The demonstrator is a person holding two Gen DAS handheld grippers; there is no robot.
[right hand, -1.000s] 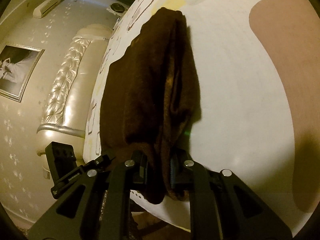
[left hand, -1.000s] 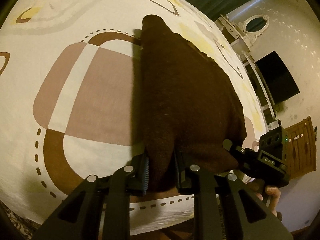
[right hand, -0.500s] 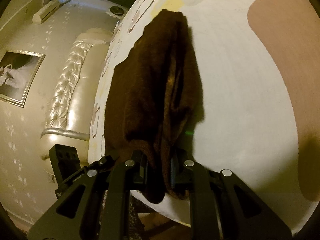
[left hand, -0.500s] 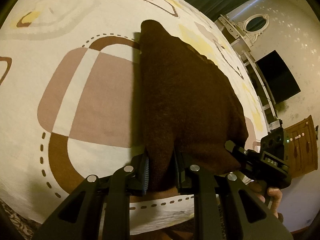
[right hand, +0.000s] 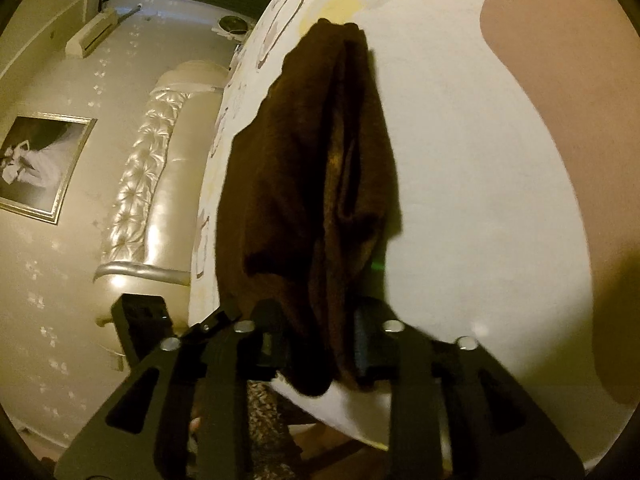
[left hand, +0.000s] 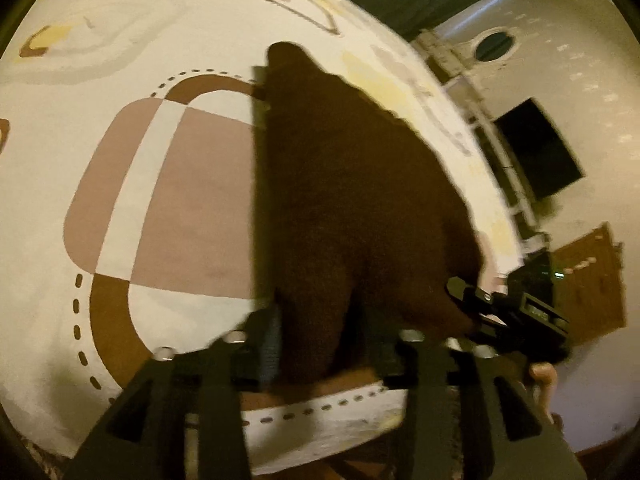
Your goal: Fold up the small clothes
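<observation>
Patterned cream bedspread carries the dark brown fleecy garment. Left hand-held gripper and right hand-held gripper each grasp a near corner, seemingly mid-fold; next, carry both corners far, evenly.

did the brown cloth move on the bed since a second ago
Yes, slightly: in the left wrist view the brown cloth's far tip has crept toward the near edge against the dashed print on the bedspread.

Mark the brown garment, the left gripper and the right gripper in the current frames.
brown garment (left hand: 360,208): left wrist view, middle of the cloth lying on the bedspread.
left gripper (left hand: 320,340): left wrist view, midway between fingertips, over the near hem.
right gripper (right hand: 320,344): right wrist view, midway between fingertips, over the bunched near edge.
</observation>
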